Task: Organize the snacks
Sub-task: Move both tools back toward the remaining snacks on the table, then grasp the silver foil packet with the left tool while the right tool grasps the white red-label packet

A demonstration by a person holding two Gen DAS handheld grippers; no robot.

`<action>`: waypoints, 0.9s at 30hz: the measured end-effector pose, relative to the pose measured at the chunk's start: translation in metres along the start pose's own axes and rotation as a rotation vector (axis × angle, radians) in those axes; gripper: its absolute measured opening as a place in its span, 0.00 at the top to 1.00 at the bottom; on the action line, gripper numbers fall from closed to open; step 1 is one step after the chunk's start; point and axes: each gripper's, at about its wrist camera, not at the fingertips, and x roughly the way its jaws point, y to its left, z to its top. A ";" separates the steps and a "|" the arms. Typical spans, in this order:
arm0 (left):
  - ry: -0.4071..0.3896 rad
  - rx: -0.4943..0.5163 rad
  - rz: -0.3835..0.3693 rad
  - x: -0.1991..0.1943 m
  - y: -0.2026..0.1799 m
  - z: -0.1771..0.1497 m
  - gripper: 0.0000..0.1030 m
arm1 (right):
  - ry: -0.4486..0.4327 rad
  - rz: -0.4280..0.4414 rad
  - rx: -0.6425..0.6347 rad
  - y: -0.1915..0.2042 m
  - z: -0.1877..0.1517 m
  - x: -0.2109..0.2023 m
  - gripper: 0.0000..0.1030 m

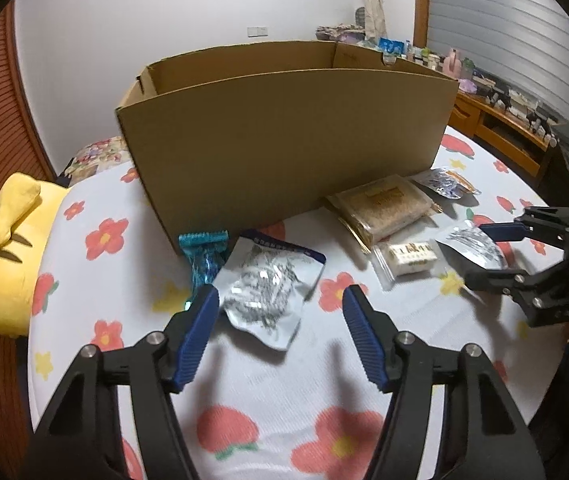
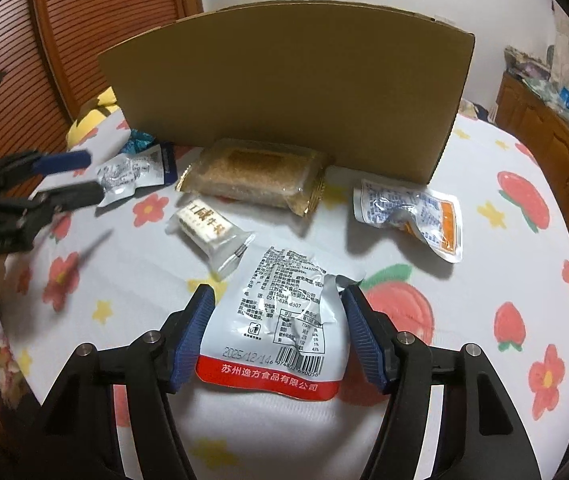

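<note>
Six snack packs lie on the flowery sheet (image 2: pixel 484 152) beside the tall brown cardboard box (image 1: pixel 284 140); none looks packed yet. The left claw (image 1: pixel 280 300) is open around a white-and-blue foil pack (image 1: pixel 268 284). The right claw (image 2: pixel 278 300) is open around a white pack with a red strip (image 2: pixel 276 320).

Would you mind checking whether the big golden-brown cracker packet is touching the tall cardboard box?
Touching. In the right wrist view the golden-brown cracker packet lies with its far edge against the foot of the cardboard box, no floral sheet showing between.

A white bed sheet printed with red flowers and strawberries (image 1: pixel 276 380) fills the room's middle. Left of it stands a slatted reddish wooden door (image 1: pixel 0 148); behind it, a plain white wall (image 1: pixel 164 12); right of it, a cluttered low wooden cabinet (image 1: pixel 500 124).
</note>
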 end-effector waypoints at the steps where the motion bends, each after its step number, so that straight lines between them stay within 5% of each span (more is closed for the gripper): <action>1: 0.010 0.009 0.003 0.004 0.001 0.004 0.38 | -0.005 -0.001 -0.005 0.000 -0.002 0.000 0.34; 12: 0.103 0.057 -0.058 0.035 0.003 0.024 0.38 | -0.034 -0.027 -0.043 0.003 -0.006 -0.002 0.34; 19: 0.150 0.072 -0.024 0.047 0.005 0.021 0.36 | -0.038 -0.030 -0.046 0.007 -0.006 0.001 0.34; 27: 0.149 0.018 -0.050 0.050 0.019 0.019 0.28 | -0.035 -0.041 -0.057 0.010 -0.006 0.002 0.34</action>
